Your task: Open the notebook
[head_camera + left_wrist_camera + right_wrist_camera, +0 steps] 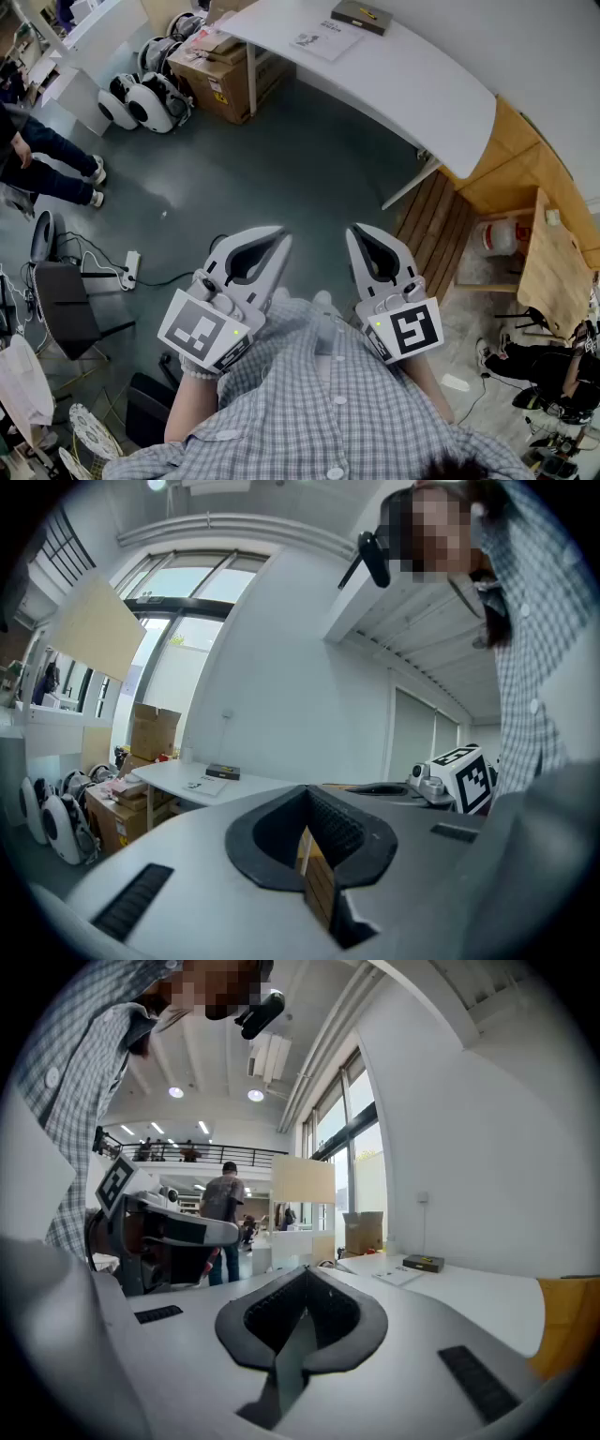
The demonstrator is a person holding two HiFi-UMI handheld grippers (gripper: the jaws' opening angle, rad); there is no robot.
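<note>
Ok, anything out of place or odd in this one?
Nothing stands out. The dark notebook lies flat, apparently closed, on the white table beside a paper sheet. The left tool and right tool are shut and empty, held over the floor, well short of the table.

A cardboard box (pixel 223 77) sits partly under the white table (pixel 431 84); a power strip (pixel 129 266) lies on the floor (pixel 309 178).

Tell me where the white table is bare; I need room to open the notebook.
The white table is bare from the paper sheet to its rounded near end. The dark notebook and that sheet crowd its far part.
</note>
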